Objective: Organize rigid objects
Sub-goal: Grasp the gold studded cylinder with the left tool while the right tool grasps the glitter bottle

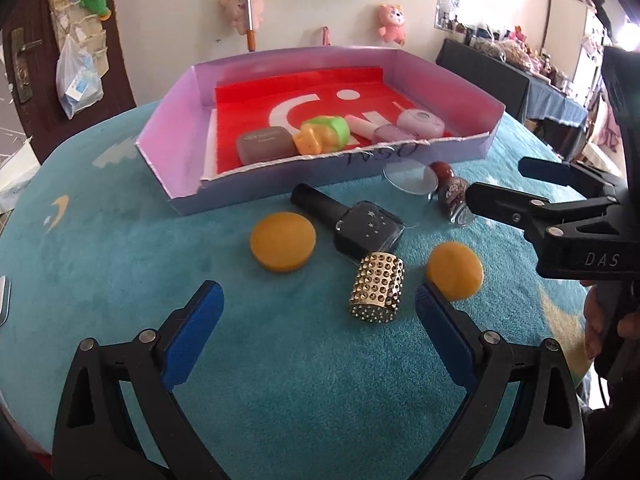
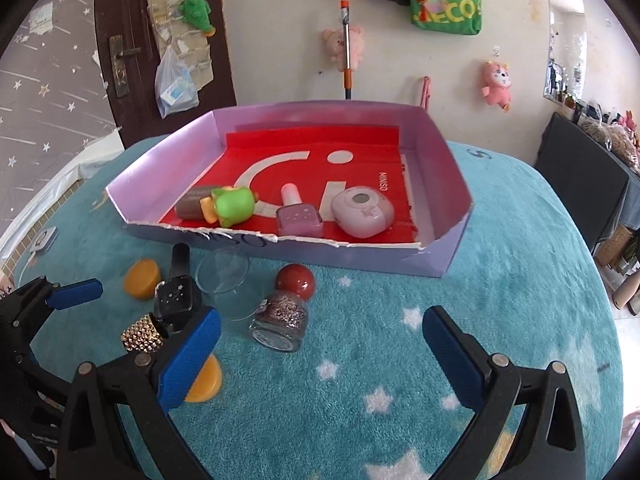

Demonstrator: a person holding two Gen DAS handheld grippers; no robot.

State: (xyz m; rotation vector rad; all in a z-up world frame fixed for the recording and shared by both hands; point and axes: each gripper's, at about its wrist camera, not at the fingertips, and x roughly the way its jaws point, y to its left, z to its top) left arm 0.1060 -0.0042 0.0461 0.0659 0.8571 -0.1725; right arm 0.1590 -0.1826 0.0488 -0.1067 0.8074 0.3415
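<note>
Gold studded cap (image 1: 377, 289) shows whole only from the left gripper (image 1: 320, 312); both grippers gape empty.

Orange disc (image 2: 204, 384) half hidden behind the right gripper's finger (image 2: 188, 360) — perhaps wax.

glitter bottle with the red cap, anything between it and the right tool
Nothing: bare teal cloth between the glitter bottle and the open right tool, shown in the right wrist view.

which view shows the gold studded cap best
The left wrist view: the gold studded cap lies whole and unobstructed on the teal cloth, centred between the open left gripper. In the right wrist view only part of it shows, small at the left, behind the right gripper's finger.
</note>
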